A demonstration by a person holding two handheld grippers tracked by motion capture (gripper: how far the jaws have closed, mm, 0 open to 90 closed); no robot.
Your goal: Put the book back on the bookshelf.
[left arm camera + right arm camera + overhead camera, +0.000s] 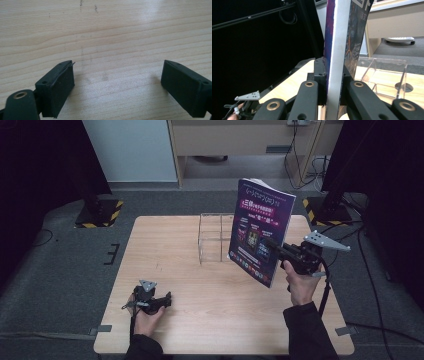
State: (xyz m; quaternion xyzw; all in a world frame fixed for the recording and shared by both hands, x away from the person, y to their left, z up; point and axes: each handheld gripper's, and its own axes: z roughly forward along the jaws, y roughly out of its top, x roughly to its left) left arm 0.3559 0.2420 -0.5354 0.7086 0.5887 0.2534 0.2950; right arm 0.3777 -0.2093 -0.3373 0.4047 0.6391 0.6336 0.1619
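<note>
floor: grey carpet (60, 270) | back: pale wooden cabinet (240, 140) — white panel (132, 150) | sides: black curtains (40, 160)

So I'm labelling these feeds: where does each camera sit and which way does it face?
High view: above the person's side, facing forward and down on the table; forearms, both hand-held grippers.
Left gripper view: on the left hand-held gripper, facing bare tabletop; open jaws.
Right gripper view: on the right hand-held gripper, jaws clamping the book.
Shared: book, clear rack.

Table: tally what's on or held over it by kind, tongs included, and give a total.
Books: 1, the purple book, clamped upright in the right tongs
Clear acrylic racks: 1, the rack
Tongs: 2, counting the open left tongs
Total: 4
</note>
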